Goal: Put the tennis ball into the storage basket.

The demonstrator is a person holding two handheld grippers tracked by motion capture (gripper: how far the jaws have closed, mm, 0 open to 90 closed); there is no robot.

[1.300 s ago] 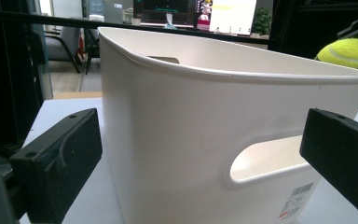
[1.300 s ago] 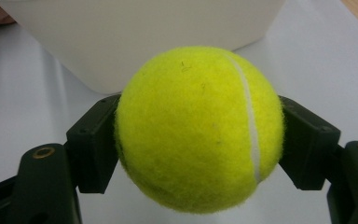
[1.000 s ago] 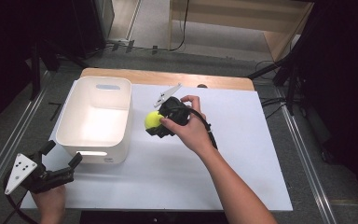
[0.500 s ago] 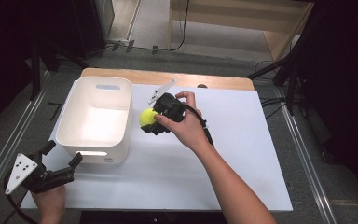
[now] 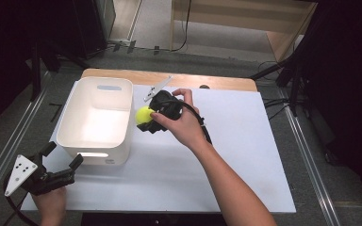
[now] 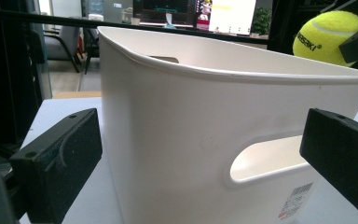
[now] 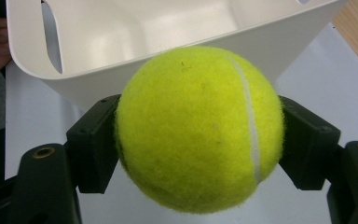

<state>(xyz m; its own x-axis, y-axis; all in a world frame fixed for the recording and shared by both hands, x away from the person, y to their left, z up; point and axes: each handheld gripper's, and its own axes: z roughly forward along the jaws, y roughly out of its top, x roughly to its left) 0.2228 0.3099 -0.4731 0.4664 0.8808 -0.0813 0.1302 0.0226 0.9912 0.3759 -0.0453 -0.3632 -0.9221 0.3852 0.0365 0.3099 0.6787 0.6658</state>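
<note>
Two grippers: both over the white counter [image 5: 245, 160].
Right gripper [image 5: 146, 118]: jaws clamp fuzzy yellow tennis ball [image 7: 198, 128], just right of white plastic bin [image 5: 94, 117].
Left gripper [image 5: 59, 165]: jaws wide, at bin's near end.

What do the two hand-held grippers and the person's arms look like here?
Both hand-held grippers, left and right, are black with blocky, flat-faced jaws. The left carries a grey three-cornered plate with dark dots; a black cable trails from the right one. The forearms are bare, no sleeves in sight.
</note>
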